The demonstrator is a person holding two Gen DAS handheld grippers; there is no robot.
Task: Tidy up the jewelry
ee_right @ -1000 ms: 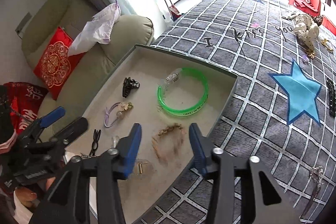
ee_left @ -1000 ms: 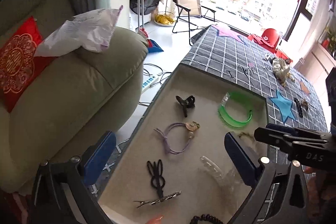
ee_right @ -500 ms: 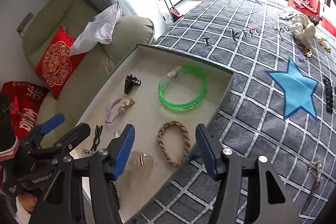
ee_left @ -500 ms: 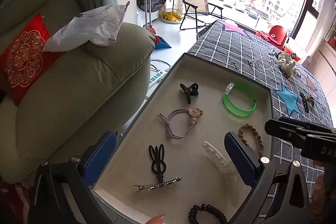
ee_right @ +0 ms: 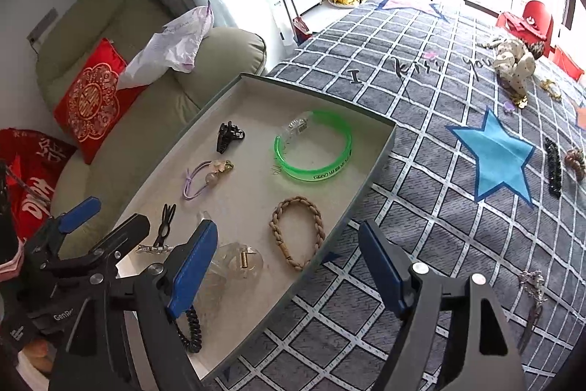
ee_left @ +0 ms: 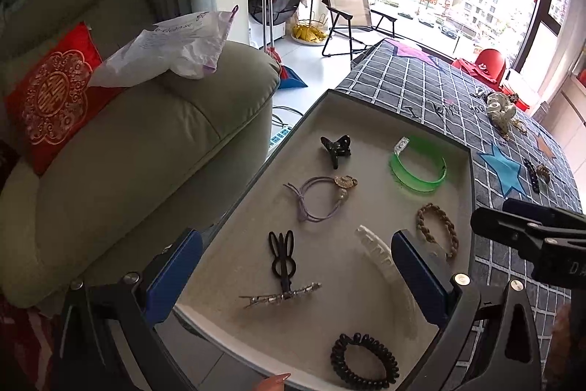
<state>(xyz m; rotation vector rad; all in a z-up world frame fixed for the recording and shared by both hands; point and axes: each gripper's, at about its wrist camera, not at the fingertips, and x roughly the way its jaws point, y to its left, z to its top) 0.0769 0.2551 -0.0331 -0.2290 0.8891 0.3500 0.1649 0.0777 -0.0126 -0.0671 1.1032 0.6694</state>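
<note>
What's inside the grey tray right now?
Inside the tray: green bangle, braided bracelet, purple hair tie, black claw clip, bunny clip, silver barrette, coiled hair tie, and a clear clip partly hidden by the left gripper.

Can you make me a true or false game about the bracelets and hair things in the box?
1. The green bangle lies inside the tray. True.
2. The right gripper is squeezing the braided bracelet. False: it is open and empty, and the bracelet lies loose in the tray.
3. The black bunny clip touches the silver hair clip. True.
4. The black beaded strip is in the tray. False: it lies on the checked cloth, beside the blue star.
5. The left gripper is shut. False: it is open.
</note>
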